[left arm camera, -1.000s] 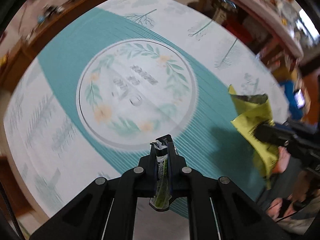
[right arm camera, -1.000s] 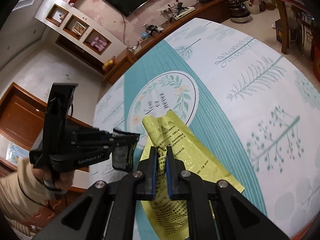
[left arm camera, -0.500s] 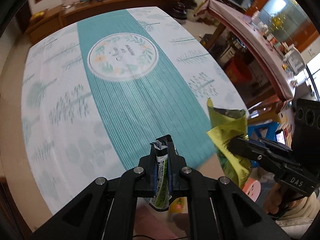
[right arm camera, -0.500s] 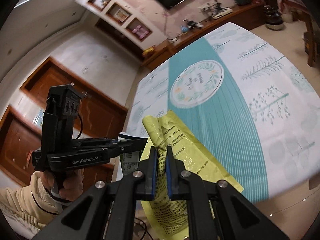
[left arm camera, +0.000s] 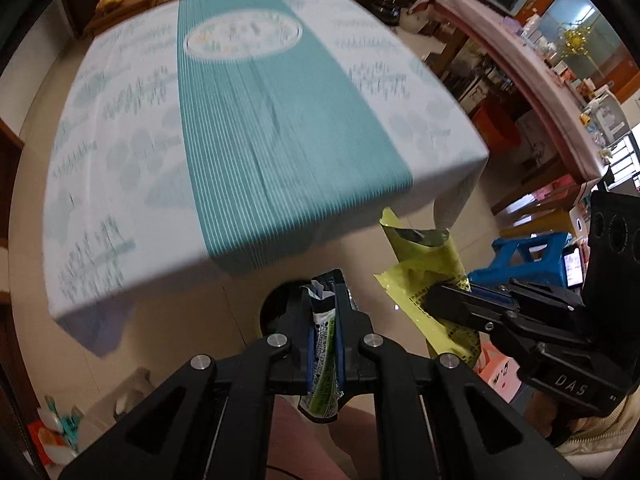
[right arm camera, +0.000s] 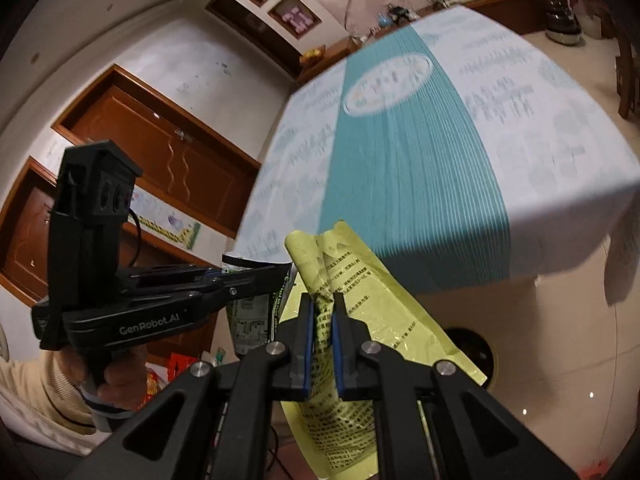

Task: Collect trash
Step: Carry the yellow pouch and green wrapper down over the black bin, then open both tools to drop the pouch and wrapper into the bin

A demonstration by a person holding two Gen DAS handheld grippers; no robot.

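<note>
My left gripper [left arm camera: 323,300] is shut on a green and white wrapper [left arm camera: 322,360], which hangs down between the fingers; both are held over the floor off the table's near edge. My right gripper [right arm camera: 323,304] is shut on a yellow plastic bag [right arm camera: 360,312] with printed text. In the left wrist view the bag [left arm camera: 424,264] hangs to the right with its mouth open upward, and the right gripper [left arm camera: 436,302] pinches its side. In the right wrist view the left gripper [right arm camera: 280,270] holds the wrapper [right arm camera: 252,316] just left of the bag.
The table [left arm camera: 224,128] with a teal and white leaf-print cloth lies ahead. A dark round object [left arm camera: 276,312] sits on the tiled floor below it. A blue stool [left arm camera: 528,256] and boxes stand at the right, wooden cabinets [right arm camera: 160,160] at the left.
Both grippers have pulled back from above the table to beyond its near edge, over the floor. The wrapper and the bag stay gripped, close together.
</note>
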